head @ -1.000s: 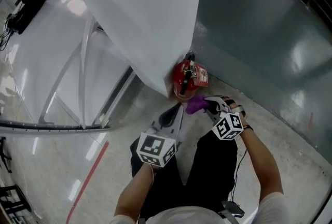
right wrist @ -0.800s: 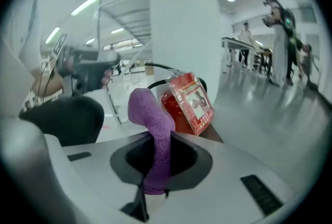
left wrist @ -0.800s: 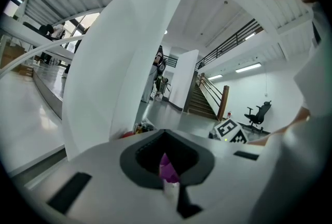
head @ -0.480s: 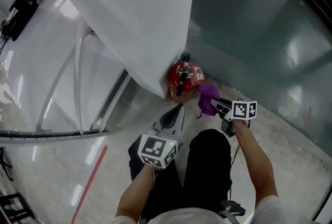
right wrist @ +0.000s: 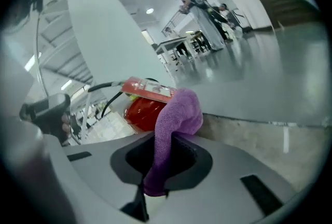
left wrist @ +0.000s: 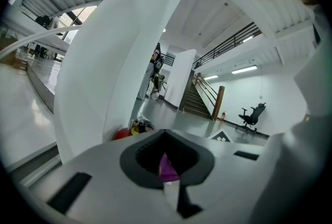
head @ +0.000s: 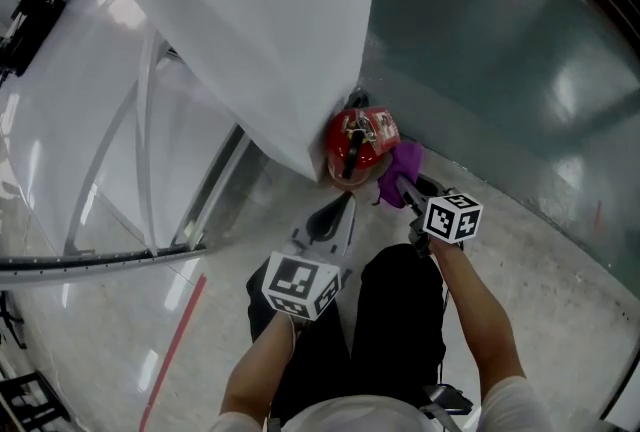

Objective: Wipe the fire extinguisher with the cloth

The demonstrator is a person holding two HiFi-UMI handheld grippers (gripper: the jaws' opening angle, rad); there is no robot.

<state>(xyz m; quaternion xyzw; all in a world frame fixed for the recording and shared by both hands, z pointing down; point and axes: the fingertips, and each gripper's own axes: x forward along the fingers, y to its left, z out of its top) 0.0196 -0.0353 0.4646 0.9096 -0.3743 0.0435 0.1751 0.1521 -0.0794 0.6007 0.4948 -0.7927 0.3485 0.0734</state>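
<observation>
step: wipe | right gripper point(head: 402, 190) clamps cloth point(head: 405, 162); cloth against extinguisher point(head: 352, 142), which stands by wall point(head: 480, 40) | left gripper point(head: 333, 218) closed, empty, near | tip: press cloth flat; stroke round body; dodge hose point(right wrist: 104, 98)

Legible text: none in any view.
Label point(head: 380, 128) on top of the fire extinguisher point(head: 350, 148): red-and-white, print too small and blurred to read, same in the right gripper view. Left marker cube point(head: 300, 287) and right marker cube point(head: 452, 217): black-and-white square code patterns only, no letters or digits.
</observation>
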